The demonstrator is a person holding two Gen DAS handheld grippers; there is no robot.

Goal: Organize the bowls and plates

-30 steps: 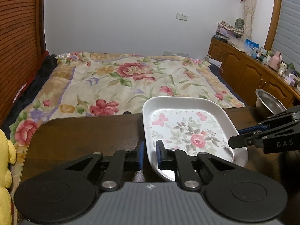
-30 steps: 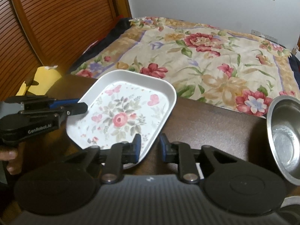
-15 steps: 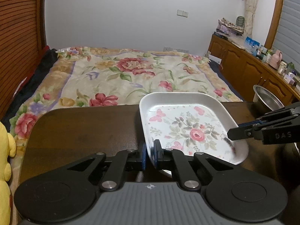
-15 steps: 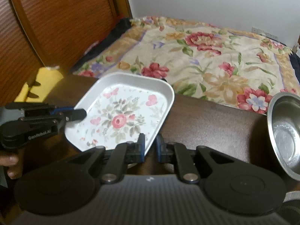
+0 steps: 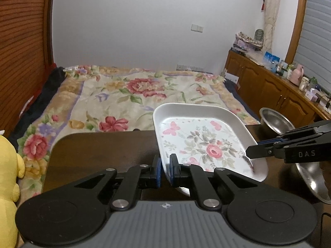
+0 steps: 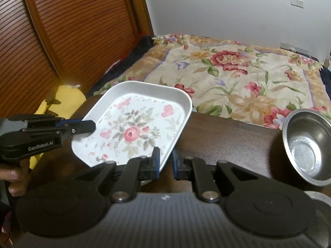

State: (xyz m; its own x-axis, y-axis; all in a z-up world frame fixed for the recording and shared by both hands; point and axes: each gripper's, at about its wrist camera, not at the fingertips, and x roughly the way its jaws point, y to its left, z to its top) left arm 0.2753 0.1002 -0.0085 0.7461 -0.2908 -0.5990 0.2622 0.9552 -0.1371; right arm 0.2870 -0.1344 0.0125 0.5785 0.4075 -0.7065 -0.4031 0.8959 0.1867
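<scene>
Gripping plate (image 5: 203,142) by opposite rims, left gripper (image 5: 164,170) and right gripper (image 6: 165,163) both clenched; probably carrying next, keeping it level.

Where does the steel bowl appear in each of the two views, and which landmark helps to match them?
Left wrist view: the steel bowl is at the right edge, behind the right gripper.
Right wrist view: the steel bowl is at the far right, on the dark table.
Shared landmark: the floral tray.
</scene>
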